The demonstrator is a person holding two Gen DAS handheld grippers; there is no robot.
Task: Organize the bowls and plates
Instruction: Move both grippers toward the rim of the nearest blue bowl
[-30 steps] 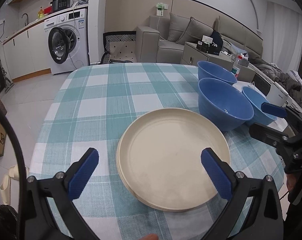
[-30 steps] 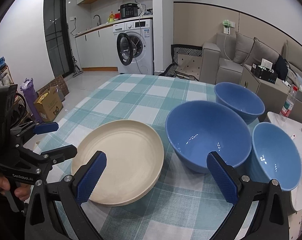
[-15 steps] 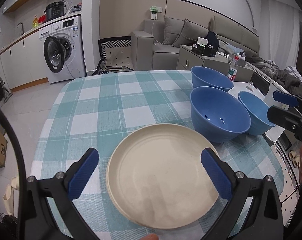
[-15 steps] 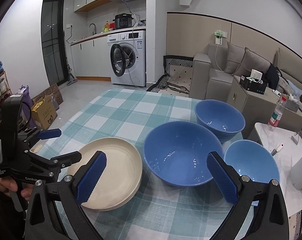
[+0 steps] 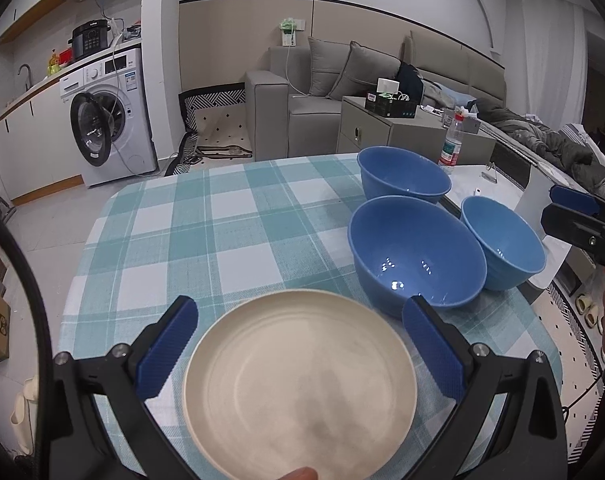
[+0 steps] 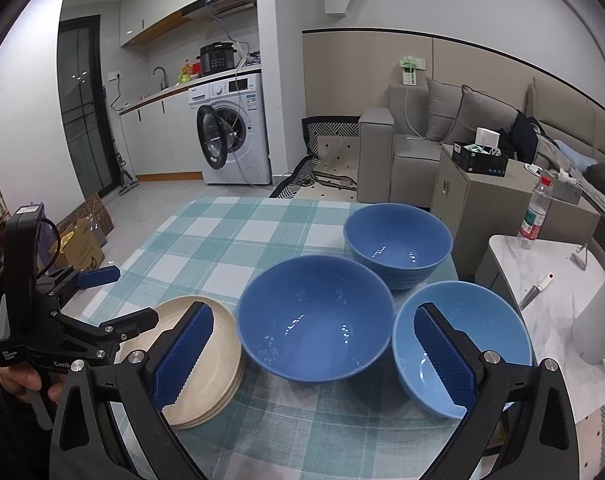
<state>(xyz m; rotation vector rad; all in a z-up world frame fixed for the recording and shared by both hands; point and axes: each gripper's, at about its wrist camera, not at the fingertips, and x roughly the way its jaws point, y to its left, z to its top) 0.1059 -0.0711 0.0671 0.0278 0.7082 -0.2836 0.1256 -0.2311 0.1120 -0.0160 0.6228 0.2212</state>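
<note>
- Plates (image 5: pixel 298 380): in the left wrist view we see the cream stack lying on the checked tablecloth (image 5: pixel 206 220) at the near edge of the table, between the blue pads of our left gripper (image 5: pixel 298 354).
- Its jaws are spread wide, with a gap on each side of the stack, and have hold of nothing.
- Beyond the stack to the right we see three blue bowls: the large bowl (image 5: pixel 416 250) nearest, the far bowl (image 5: pixel 402 178) behind it, and the small bowl (image 5: pixel 502 244) touching the large one at the table's right edge.
- At the right border we see the right gripper (image 5: pixel 574 216) held above the table edge.
- In the right wrist view, our right gripper (image 6: pixel 314 364) gapes wide and empty; the large bowl (image 6: pixel 314 316) shows between its pads.
- The small bowl (image 6: pixel 462 344) sits behind the right pad, the far bowl (image 6: pixel 398 244) beyond.
- The plates (image 6: pixel 206 360) lie left of the large bowl, with the left gripper (image 6: pixel 114 300) over them.
</note>
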